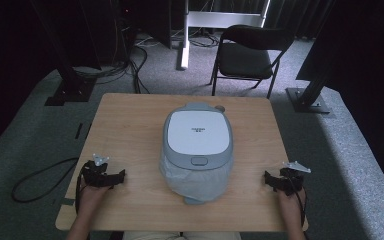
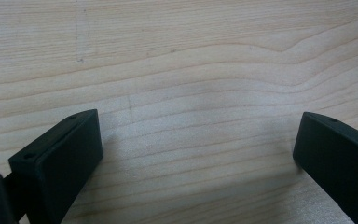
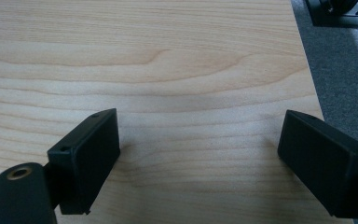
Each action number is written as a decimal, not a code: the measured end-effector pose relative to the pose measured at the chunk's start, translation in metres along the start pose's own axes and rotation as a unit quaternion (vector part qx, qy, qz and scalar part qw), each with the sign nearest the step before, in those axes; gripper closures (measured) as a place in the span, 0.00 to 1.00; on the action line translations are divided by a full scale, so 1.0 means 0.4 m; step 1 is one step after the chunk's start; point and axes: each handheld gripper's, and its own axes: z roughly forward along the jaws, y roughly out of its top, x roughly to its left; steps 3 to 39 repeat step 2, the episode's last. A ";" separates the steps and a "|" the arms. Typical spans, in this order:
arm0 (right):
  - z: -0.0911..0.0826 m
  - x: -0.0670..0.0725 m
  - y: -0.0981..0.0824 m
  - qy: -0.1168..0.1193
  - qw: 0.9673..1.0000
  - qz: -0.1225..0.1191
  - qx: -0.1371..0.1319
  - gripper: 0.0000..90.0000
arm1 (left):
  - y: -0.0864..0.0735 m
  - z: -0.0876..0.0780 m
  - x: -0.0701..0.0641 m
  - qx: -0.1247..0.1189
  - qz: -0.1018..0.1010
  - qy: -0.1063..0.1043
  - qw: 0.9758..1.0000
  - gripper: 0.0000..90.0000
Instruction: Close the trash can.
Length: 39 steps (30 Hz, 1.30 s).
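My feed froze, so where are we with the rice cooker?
Nothing looks done: the rice cooker sits mid-table with its lid down. Nothing is in hand: the left gripper and right gripper rest open on the table, either side of it. Any handling of the cooker is left.

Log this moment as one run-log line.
left claw: open, empty, on table | right claw: open, empty, on table | rice cooker: centre, lid closed, untouched
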 end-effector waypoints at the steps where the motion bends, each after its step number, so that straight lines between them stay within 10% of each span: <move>1: 0.000 0.000 0.000 0.000 1.000 0.000 0.000 0.13 | 0.000 0.000 0.000 -0.001 -0.001 0.000 1.000 0.01; 39: 0.000 0.000 0.000 0.000 1.000 0.000 0.000 0.13 | 0.000 0.000 0.000 -0.001 -0.001 0.000 1.000 0.01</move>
